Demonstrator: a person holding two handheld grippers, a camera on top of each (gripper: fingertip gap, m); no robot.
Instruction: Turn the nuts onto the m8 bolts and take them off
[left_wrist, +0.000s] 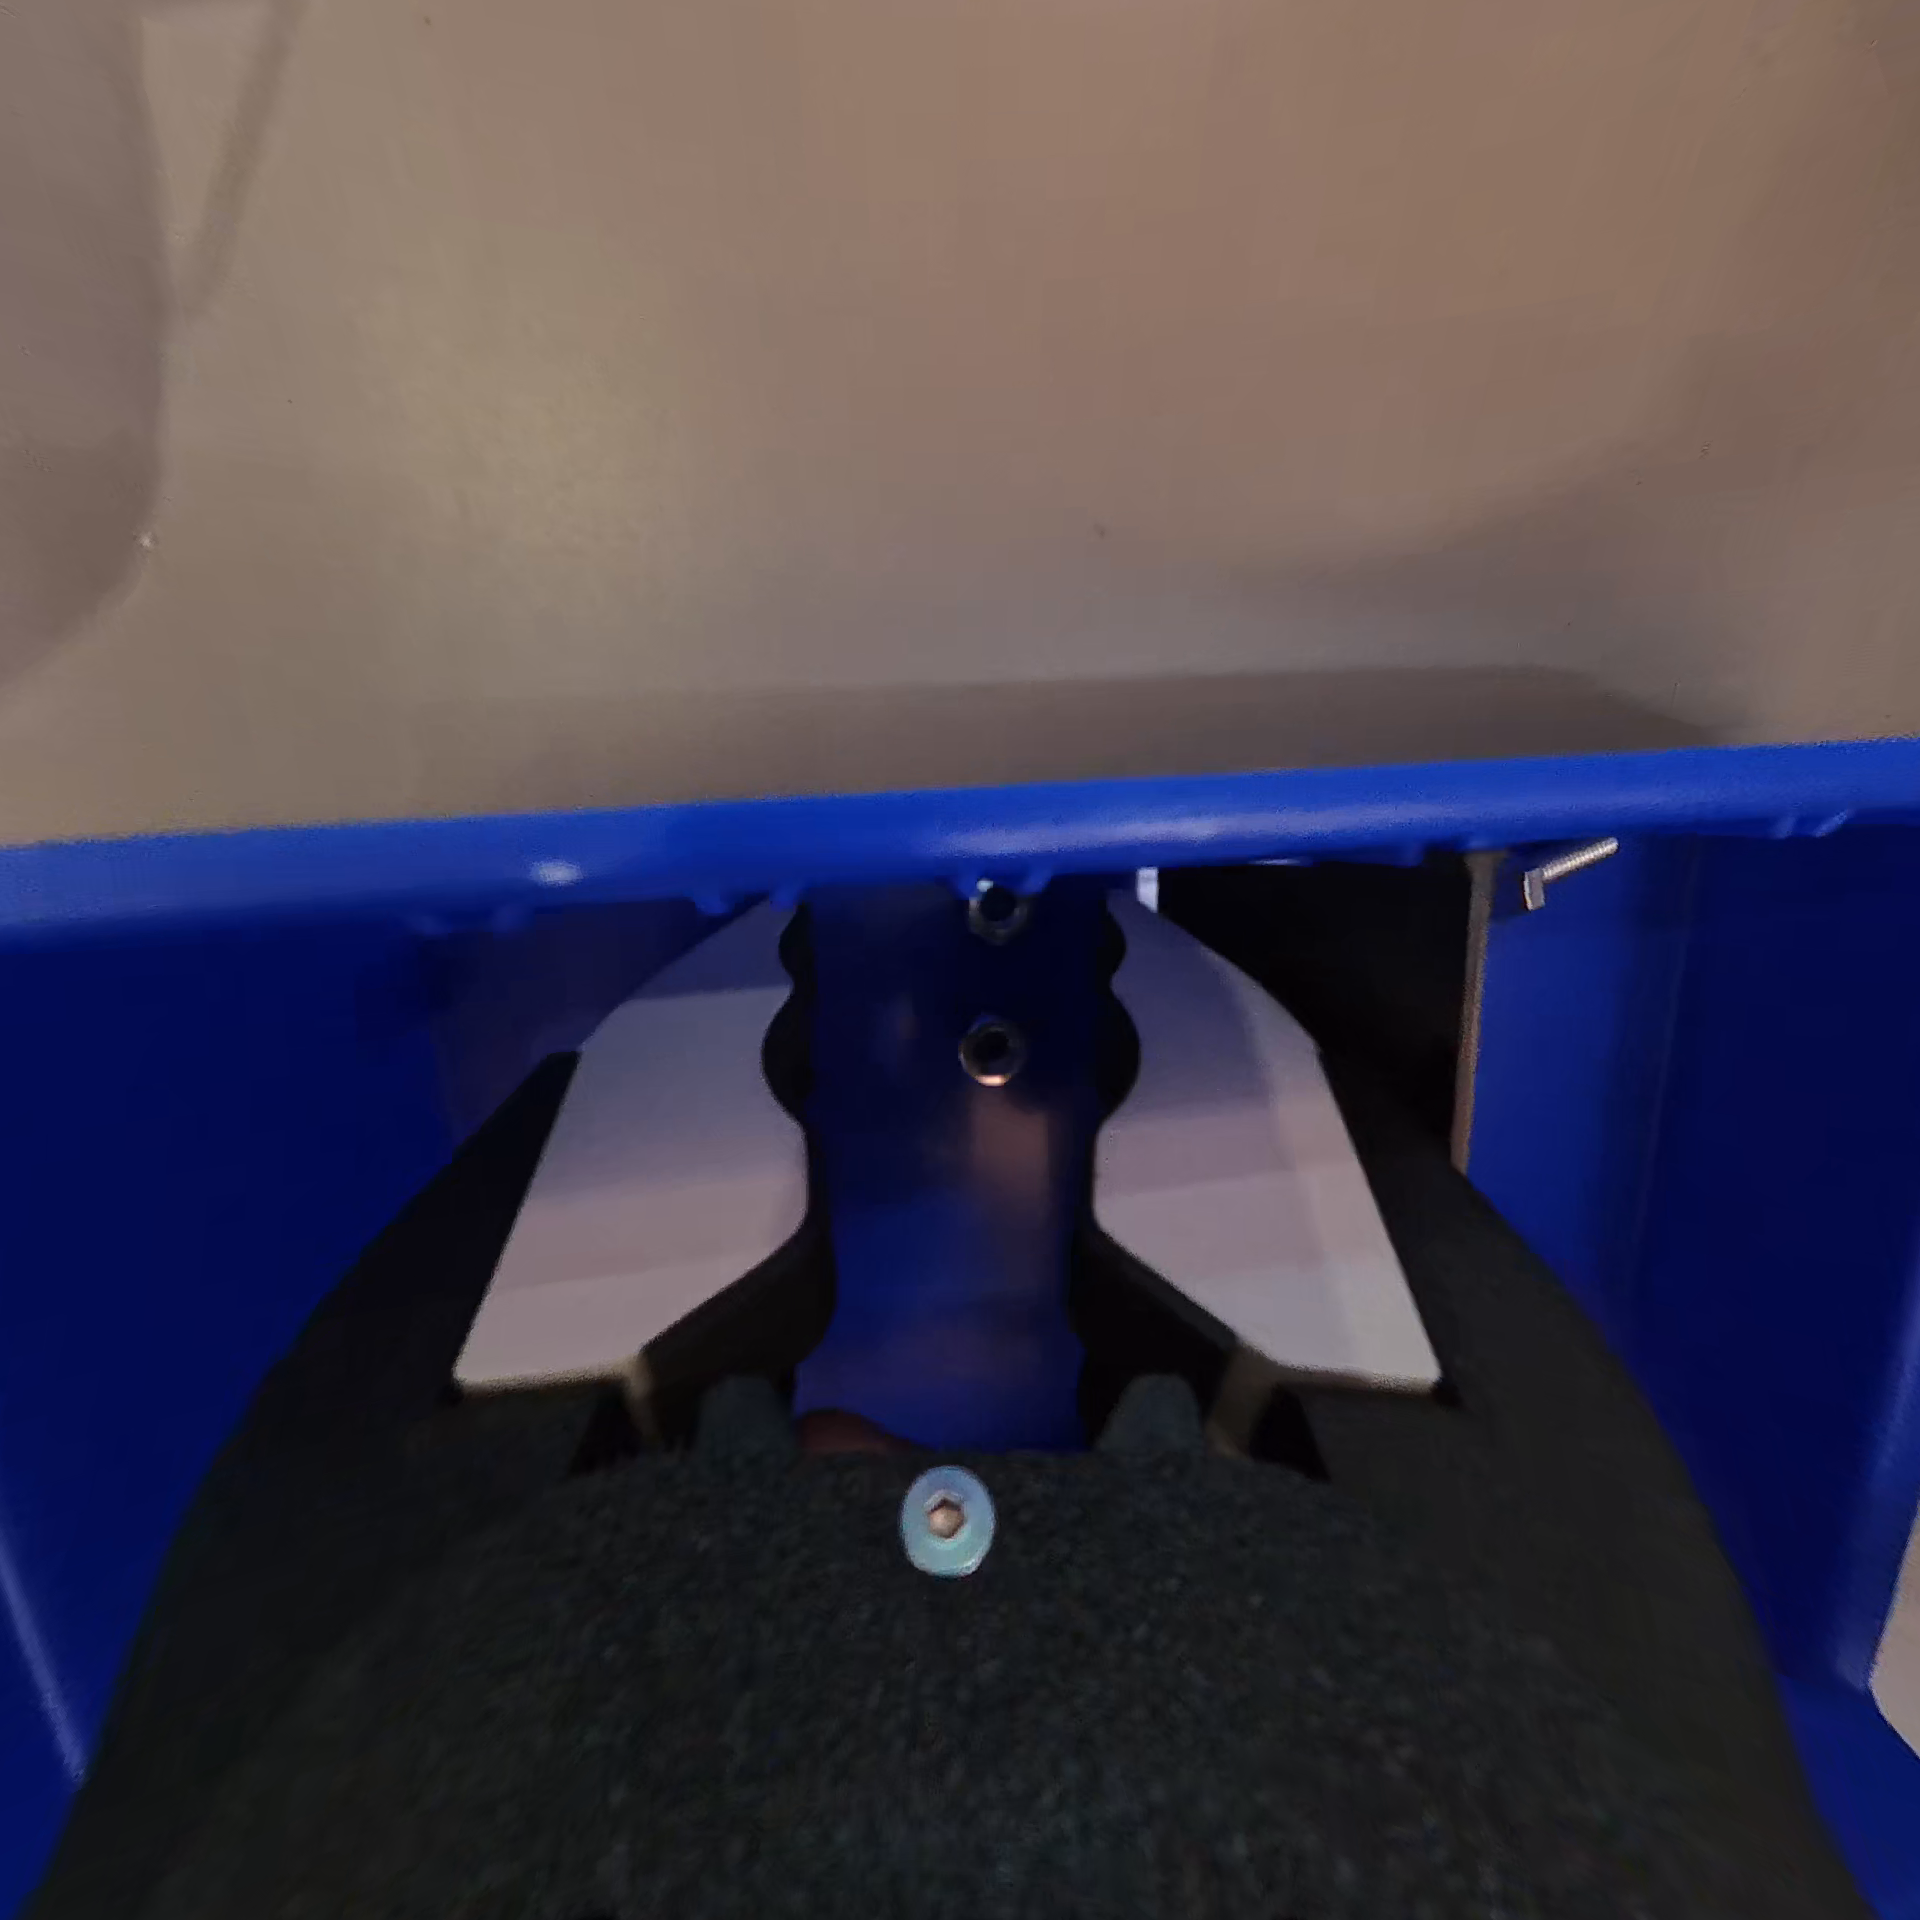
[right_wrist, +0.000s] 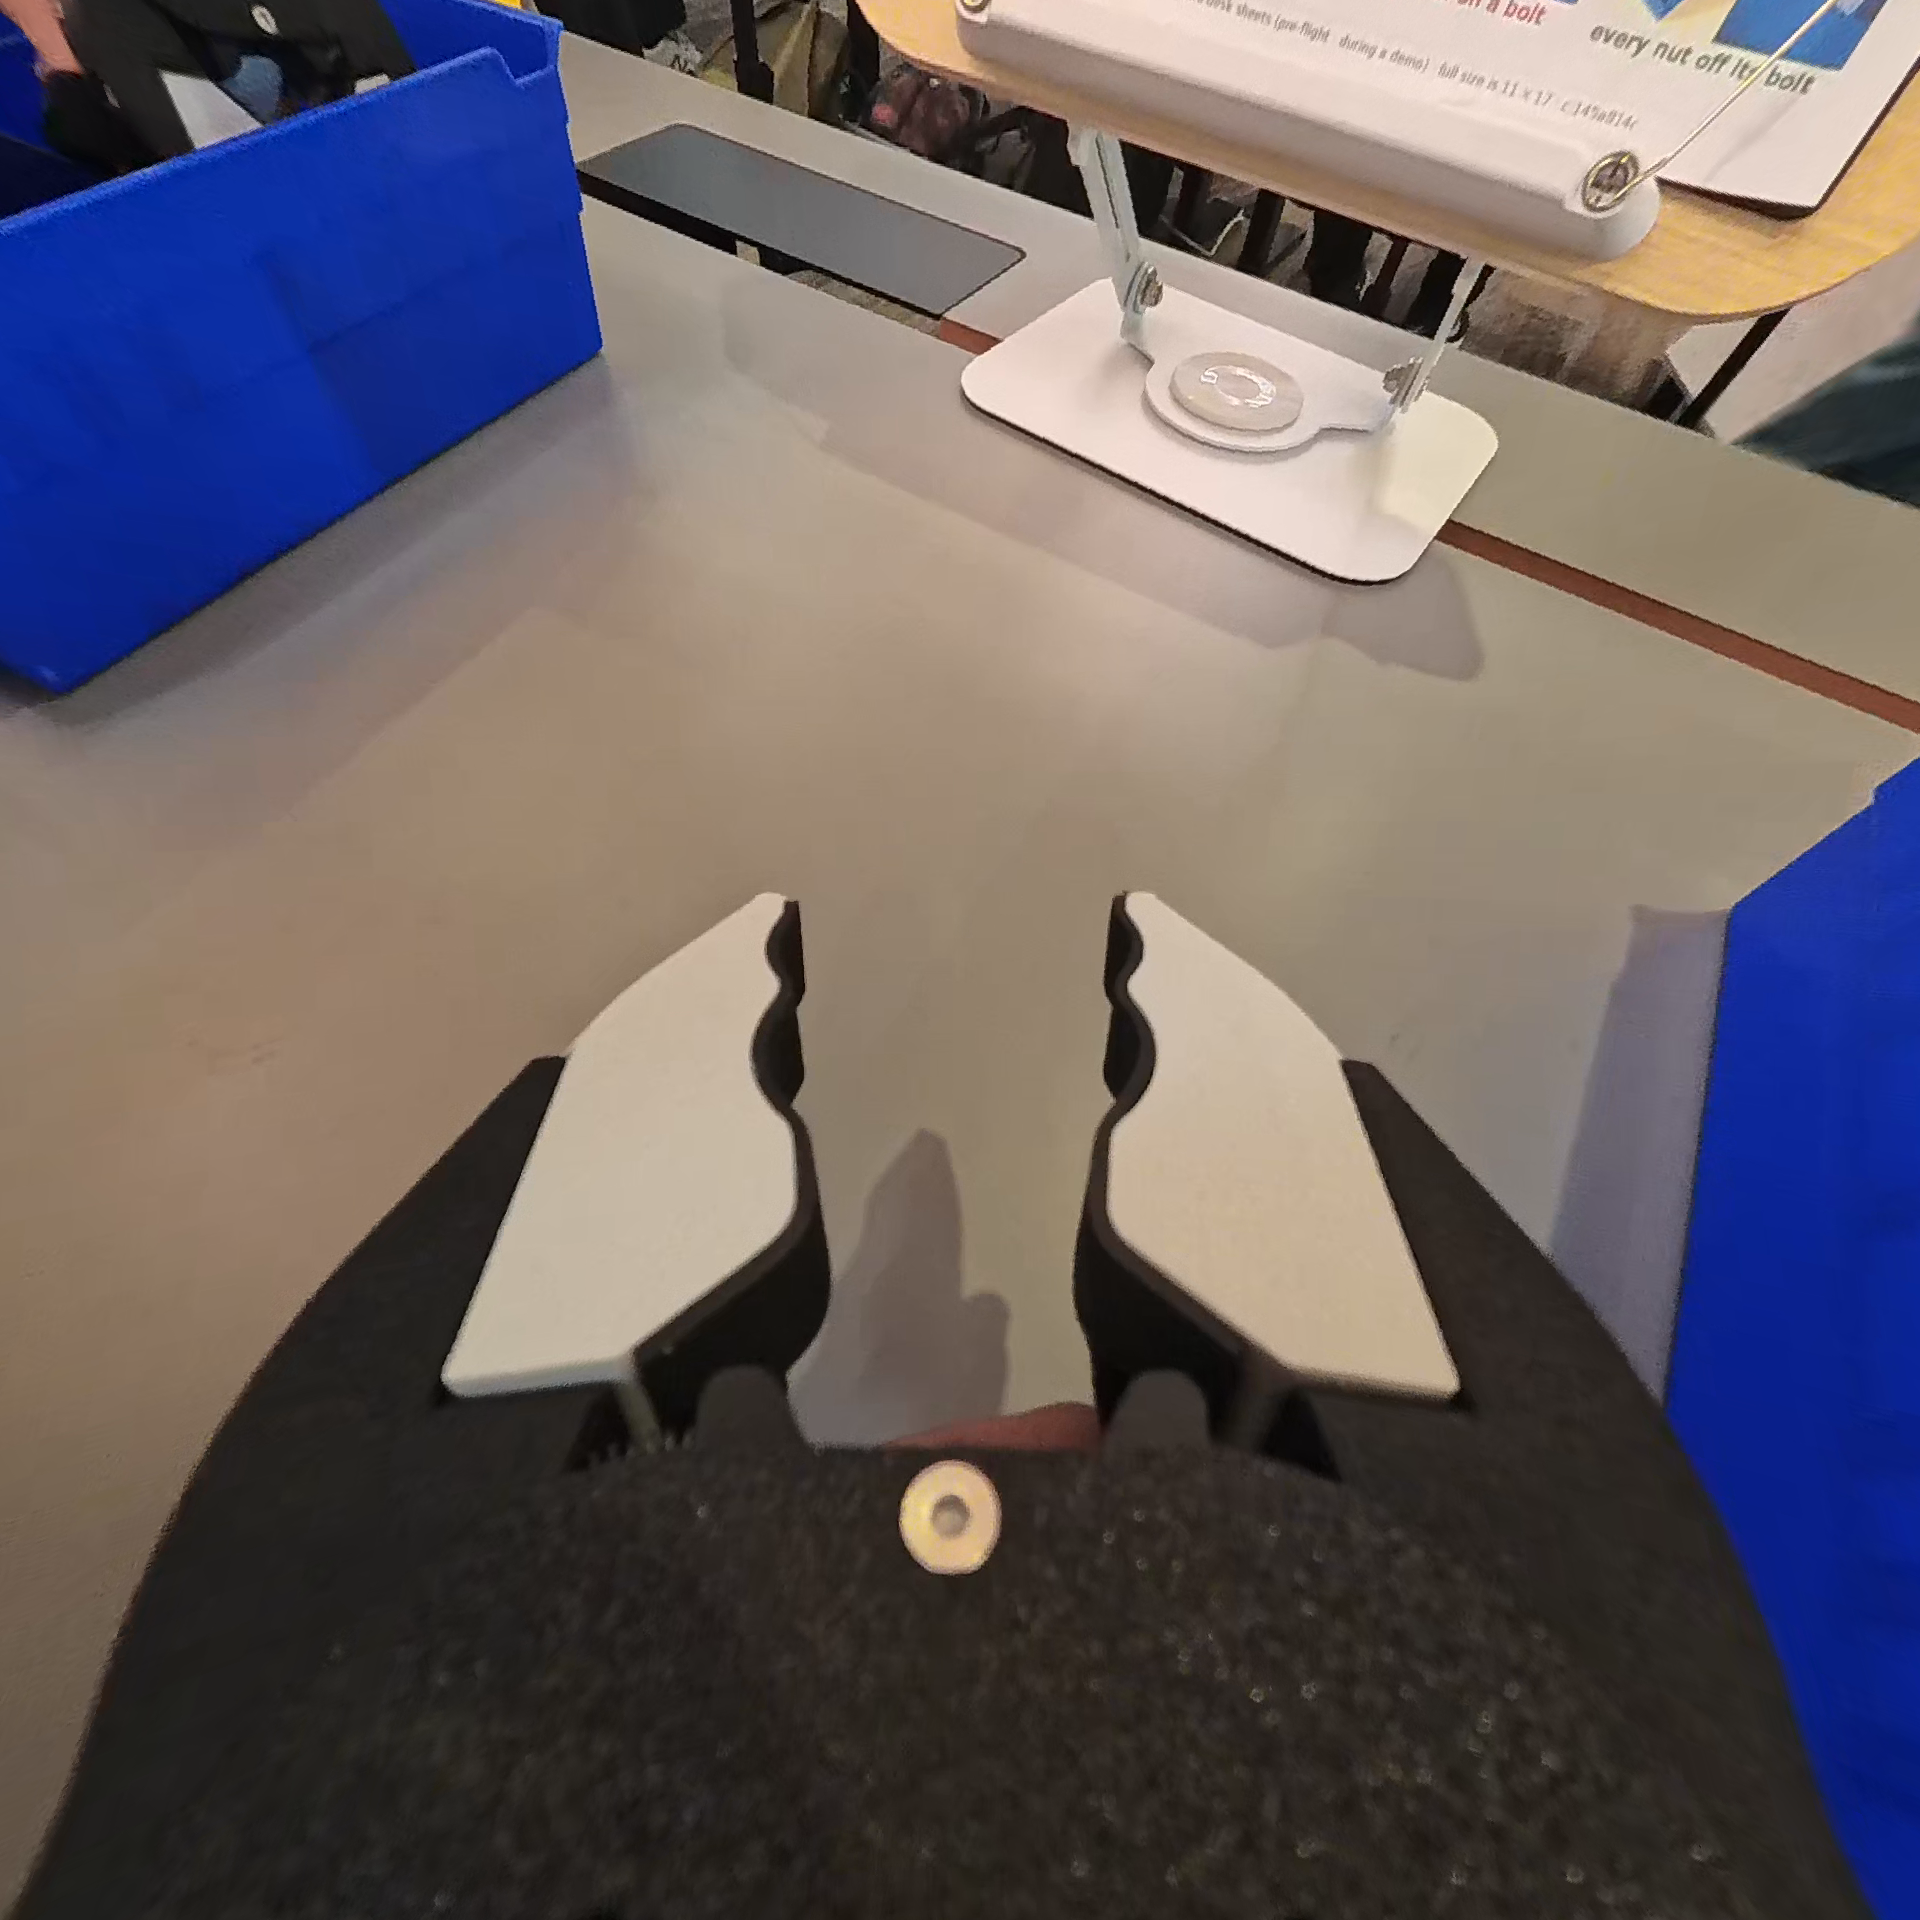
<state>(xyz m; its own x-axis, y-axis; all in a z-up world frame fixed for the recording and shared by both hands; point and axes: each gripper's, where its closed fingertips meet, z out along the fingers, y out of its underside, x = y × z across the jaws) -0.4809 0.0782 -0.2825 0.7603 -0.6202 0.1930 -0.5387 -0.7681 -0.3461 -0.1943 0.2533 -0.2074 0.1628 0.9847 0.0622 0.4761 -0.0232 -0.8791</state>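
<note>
Two nuts (left_wrist: 989, 1051) lay on the blue bin (left_wrist: 935, 831) floor, straight ahead between the left gripper's (left_wrist: 951, 935) spread fingers. One bolt (left_wrist: 1569, 871) pointed sideways at the bin's right wall. Right gripper (right_wrist: 956, 935) hung released, outside the bin.

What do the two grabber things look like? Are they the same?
Yes, they match. The left gripper and the right gripper each have a rough, speckled black body with one round silver screw in the middle. Each has two flat, pale grey fingers shaped like little wings, and the jaws have wavy black inner edges. No cables or sleeves show.
</note>
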